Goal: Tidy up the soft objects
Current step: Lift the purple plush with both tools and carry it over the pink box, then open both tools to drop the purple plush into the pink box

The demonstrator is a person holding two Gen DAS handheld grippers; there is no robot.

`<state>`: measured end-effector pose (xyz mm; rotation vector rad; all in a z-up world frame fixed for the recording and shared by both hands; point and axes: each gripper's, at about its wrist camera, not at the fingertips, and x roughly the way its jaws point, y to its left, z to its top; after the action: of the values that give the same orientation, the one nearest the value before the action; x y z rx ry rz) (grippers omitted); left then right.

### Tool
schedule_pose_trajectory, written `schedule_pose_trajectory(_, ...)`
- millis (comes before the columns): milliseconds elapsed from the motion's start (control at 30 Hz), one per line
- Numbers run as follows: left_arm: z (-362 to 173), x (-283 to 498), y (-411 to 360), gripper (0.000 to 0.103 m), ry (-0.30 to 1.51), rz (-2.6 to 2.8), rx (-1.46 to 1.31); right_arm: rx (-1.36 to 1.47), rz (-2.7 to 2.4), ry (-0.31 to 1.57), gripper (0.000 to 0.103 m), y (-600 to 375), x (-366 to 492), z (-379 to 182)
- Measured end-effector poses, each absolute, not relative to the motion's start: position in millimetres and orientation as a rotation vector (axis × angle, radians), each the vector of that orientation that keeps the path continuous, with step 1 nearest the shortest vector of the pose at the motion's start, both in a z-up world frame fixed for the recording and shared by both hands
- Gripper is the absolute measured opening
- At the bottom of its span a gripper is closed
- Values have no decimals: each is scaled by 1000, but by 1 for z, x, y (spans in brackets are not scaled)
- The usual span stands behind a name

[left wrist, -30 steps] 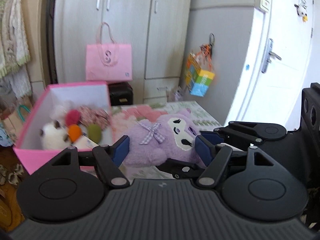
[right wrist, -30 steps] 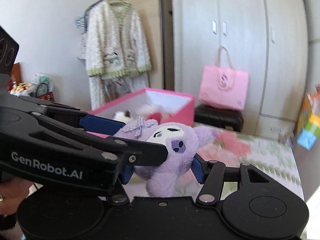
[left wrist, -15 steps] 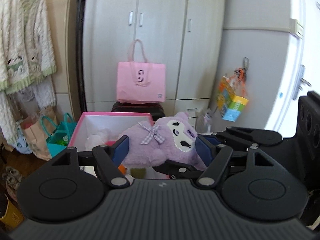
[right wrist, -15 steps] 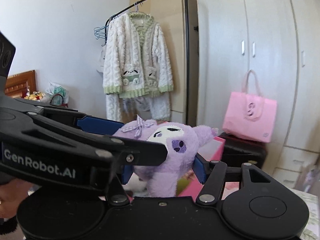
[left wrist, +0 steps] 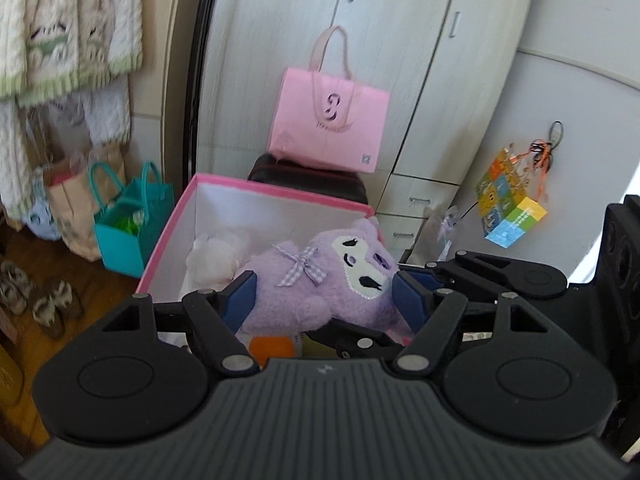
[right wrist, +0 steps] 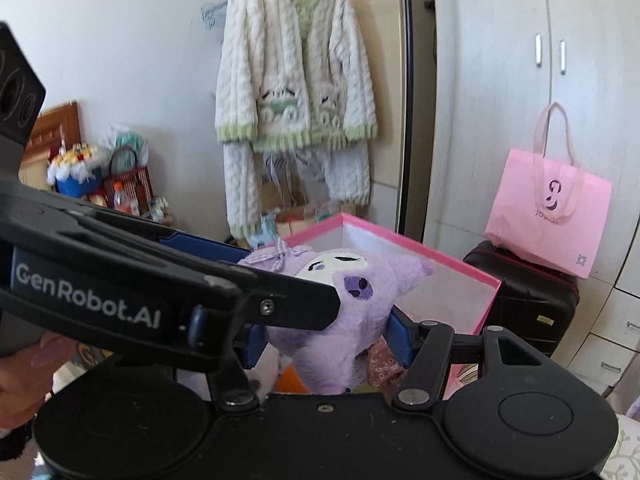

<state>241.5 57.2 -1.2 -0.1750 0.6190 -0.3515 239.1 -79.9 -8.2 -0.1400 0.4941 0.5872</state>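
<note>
A purple plush toy (left wrist: pixel 320 296) with a checked bow and a white face hangs above the open pink box (left wrist: pixel 280 193). My left gripper (left wrist: pixel 324 300) is shut on its body, a blue pad pressing each side. My right gripper (right wrist: pixel 326 340) is shut on the same plush toy (right wrist: pixel 352 308) lower down. The left gripper's arm (right wrist: pixel 160 280) crosses in front in the right wrist view. The pink box (right wrist: pixel 440 257) holds a white plush (left wrist: pixel 216 256), an orange item (left wrist: pixel 272 346) and other soft things, mostly hidden below the toy.
A pink tote bag (left wrist: pixel 332 120) sits on a black case (left wrist: pixel 308 180) behind the box, in front of white wardrobes. A teal bag (left wrist: pixel 128 224), paper bags and shoes (left wrist: pixel 40 300) stand on the wooden floor at left. A knit cardigan (right wrist: pixel 292 92) hangs above.
Both grippers have carried the purple plush toy sideways off the flowered bed cover until it hangs over the pink box. Both keep their hold on it.
</note>
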Motion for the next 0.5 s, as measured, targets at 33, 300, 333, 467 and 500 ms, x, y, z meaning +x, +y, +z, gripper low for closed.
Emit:
schedule_pose_trajectory(33,-5,246,58,72,630,-347,-183,-143,591,505,66,-80,244,-11)
schedule_pose_trajectory(300,-24,272,59,72,696,-328,-237,-205,610,569,66,-75,275,-29)
schedule_pose_trajectory(333,-25,273,59,72,694,-326,-239,-203,607,571,66,-75,278,-31)
schedule_pose_trajectory(467,-23,269,58,72,658,-290,-227,-218,604,573,68,-79,282,-36)
schedule_pose_trajectory(500,-22,265,58,72,645,-285,-220,-219,600,577,68,-80,282,-37)
